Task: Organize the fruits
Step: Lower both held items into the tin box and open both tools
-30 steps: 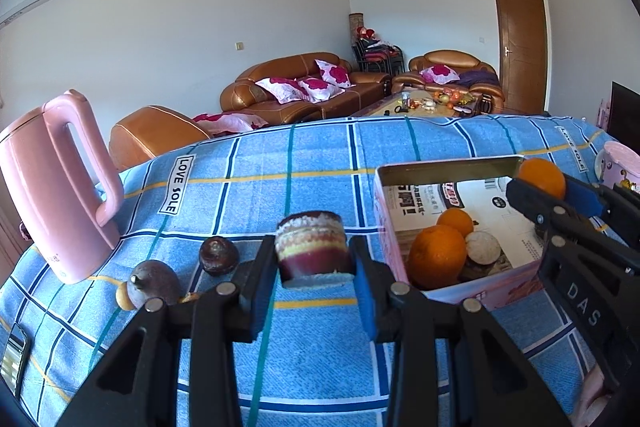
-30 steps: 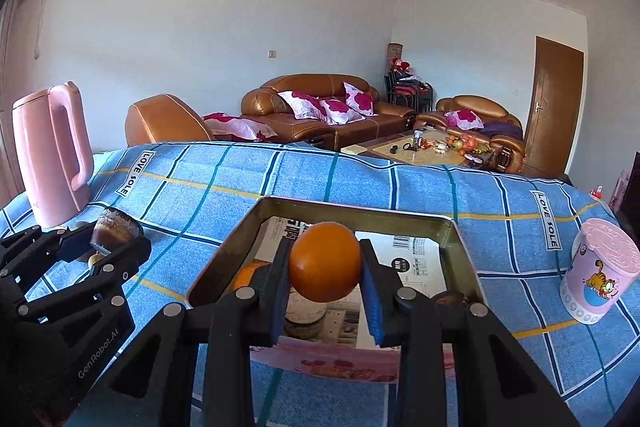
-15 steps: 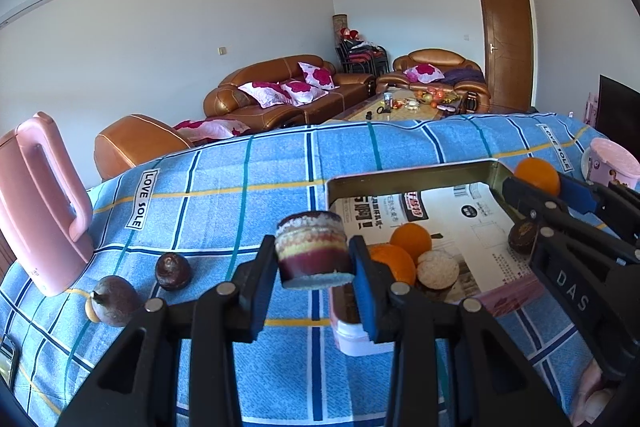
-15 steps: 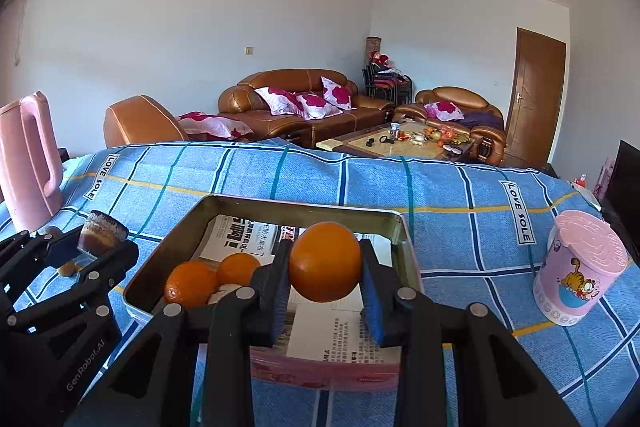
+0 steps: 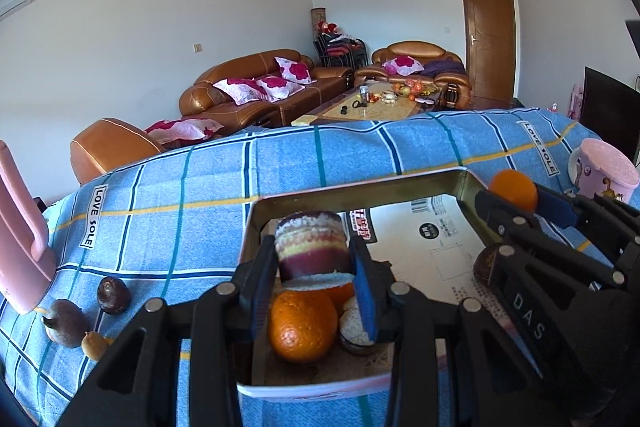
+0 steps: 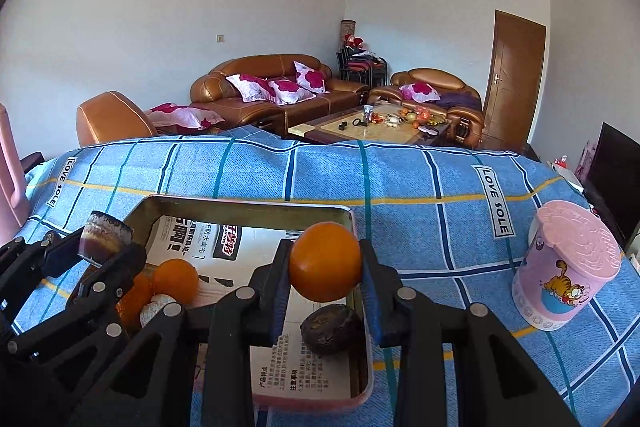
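A metal tray [image 5: 360, 188] lined with printed paper stands on the blue checked cloth. My left gripper [image 5: 314, 253] is shut on a cut purple fruit piece [image 5: 310, 241] and hangs over the tray's near left end. Below it lie oranges [image 5: 302, 325] and a white-fleshed cut fruit [image 5: 352, 323]. My right gripper [image 6: 325, 267] is shut on an orange [image 6: 325, 261] above the tray's [image 6: 248, 205] near right corner. Under it a dark wrinkled fruit [image 6: 330, 329] rests on the paper. Left of the tray, two dark fruits [image 5: 113, 294] and a small brown one [image 5: 94, 345] lie on the cloth.
A pink kettle [image 5: 20, 247] stands at the far left of the table. A pink lidded cup [image 6: 568, 271] stands to the right of the tray. The table's far edge drops off towards brown sofas [image 6: 280, 91] and a coffee table.
Both grippers have moved to the right with their fruit. The left one has gone from over the cloth to over the tray's left end, the right one from the tray's middle to its right corner.
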`<action>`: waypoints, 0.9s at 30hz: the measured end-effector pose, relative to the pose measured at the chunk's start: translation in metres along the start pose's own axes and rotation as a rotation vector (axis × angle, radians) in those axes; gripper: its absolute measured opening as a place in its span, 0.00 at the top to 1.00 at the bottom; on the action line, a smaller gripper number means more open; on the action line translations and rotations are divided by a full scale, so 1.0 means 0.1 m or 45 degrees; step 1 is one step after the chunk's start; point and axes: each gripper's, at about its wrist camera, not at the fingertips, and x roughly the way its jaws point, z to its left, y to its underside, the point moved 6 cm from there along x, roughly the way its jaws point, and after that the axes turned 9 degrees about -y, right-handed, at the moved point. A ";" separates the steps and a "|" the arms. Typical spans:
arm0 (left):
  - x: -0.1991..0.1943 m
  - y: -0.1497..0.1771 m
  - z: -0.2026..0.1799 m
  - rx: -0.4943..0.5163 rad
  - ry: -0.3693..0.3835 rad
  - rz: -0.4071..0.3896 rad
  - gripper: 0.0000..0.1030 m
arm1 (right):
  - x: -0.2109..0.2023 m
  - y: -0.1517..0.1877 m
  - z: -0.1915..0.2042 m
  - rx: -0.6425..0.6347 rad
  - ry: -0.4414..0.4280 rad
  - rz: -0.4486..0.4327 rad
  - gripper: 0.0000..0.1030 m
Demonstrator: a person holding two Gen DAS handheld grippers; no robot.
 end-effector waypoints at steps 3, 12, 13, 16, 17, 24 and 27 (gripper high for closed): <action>0.09 0.00 -0.04 -0.002 0.016 0.045 0.63 | 0.06 -0.01 0.00 0.001 -0.018 0.026 0.67; 0.25 0.04 -0.05 -0.037 0.057 0.152 0.63 | 0.27 0.03 -0.01 0.019 -0.125 0.134 0.67; 0.25 0.05 -0.04 -0.040 0.057 0.155 0.63 | 0.28 0.03 0.00 0.014 -0.127 0.138 0.67; 0.27 0.06 -0.04 -0.047 0.061 0.166 0.63 | 0.30 0.04 0.02 0.006 -0.147 0.153 0.67; 0.26 0.06 -0.04 -0.048 0.064 0.166 0.63 | 0.31 0.05 0.03 0.009 -0.160 0.161 0.67; 0.28 0.07 0.02 -0.070 0.066 0.172 0.65 | 0.35 0.08 0.04 0.032 -0.263 0.188 0.67; 0.28 0.06 0.01 -0.070 0.068 0.170 0.64 | 0.38 0.10 0.04 0.061 -0.311 0.207 0.67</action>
